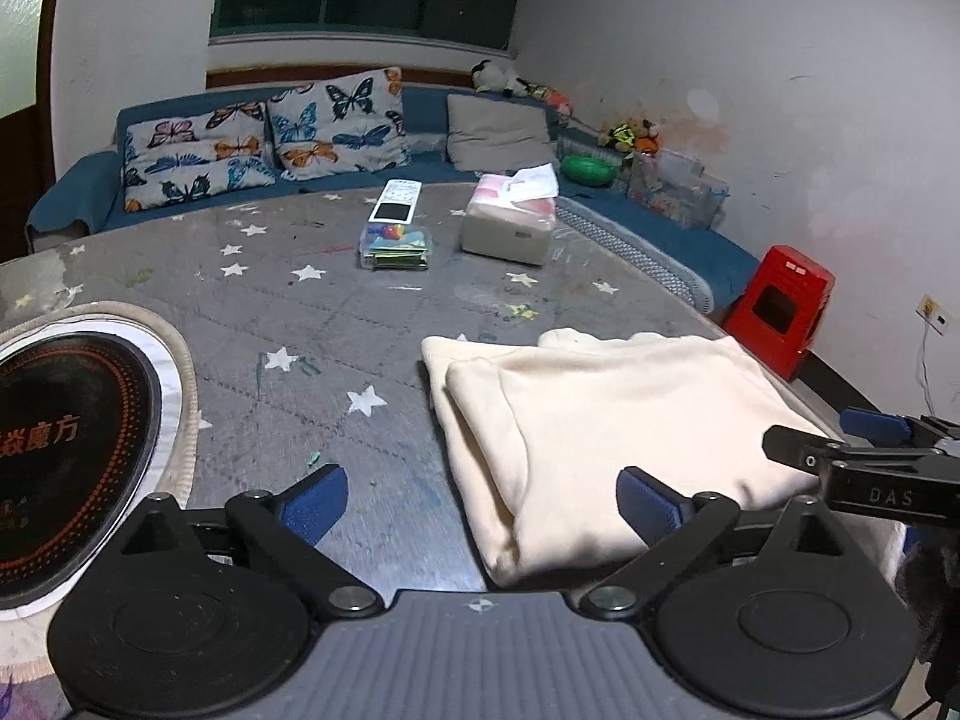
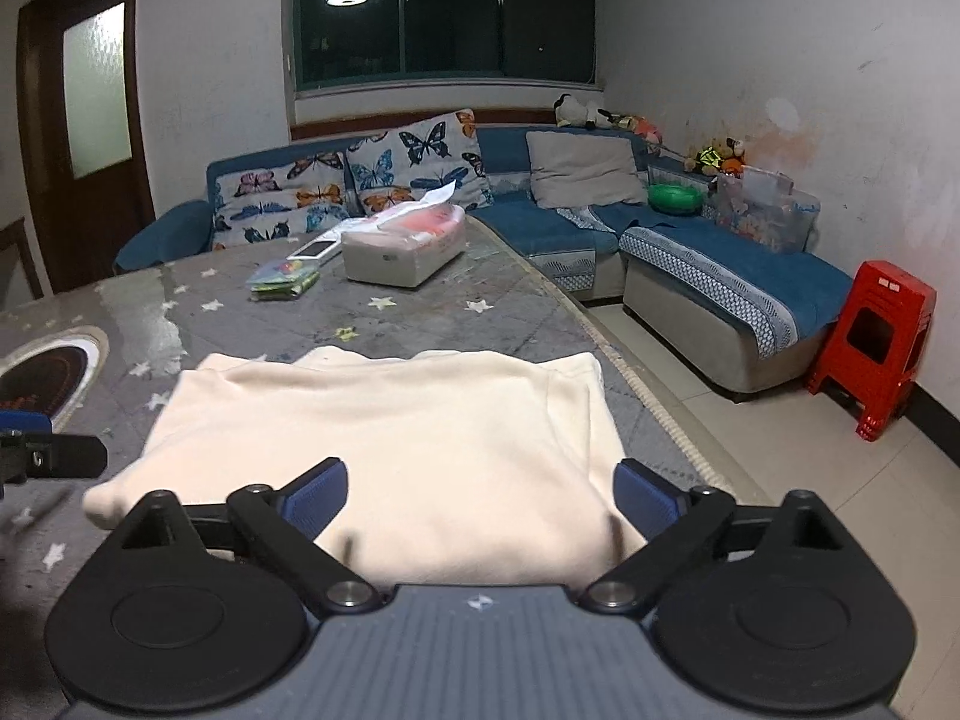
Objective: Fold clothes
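Folded cream garment flat on starred table; left gripper and right gripper beside it, jaws wide, empty.

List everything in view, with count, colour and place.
Folded garment: one, cream, near edge of the table.
Table: one, grey cover with white stars.
Induction hob: one, black with a white rim, set in the table at its left.
Tissue box: one, pale grey with a pink pack on top, far end of the table.
Remote: one, white and black, beside the tissue box.
Clear box: one, colourful contents, in front of the remote.
Sofa: one, blue, behind and right of the table.
Butterfly cushions: two, on the sofa.
Plain cushion: one, grey, on the sofa.
Stool: one, red, by the wall.
Left tongs: open, empty.
Right tongs: open, over the garment.
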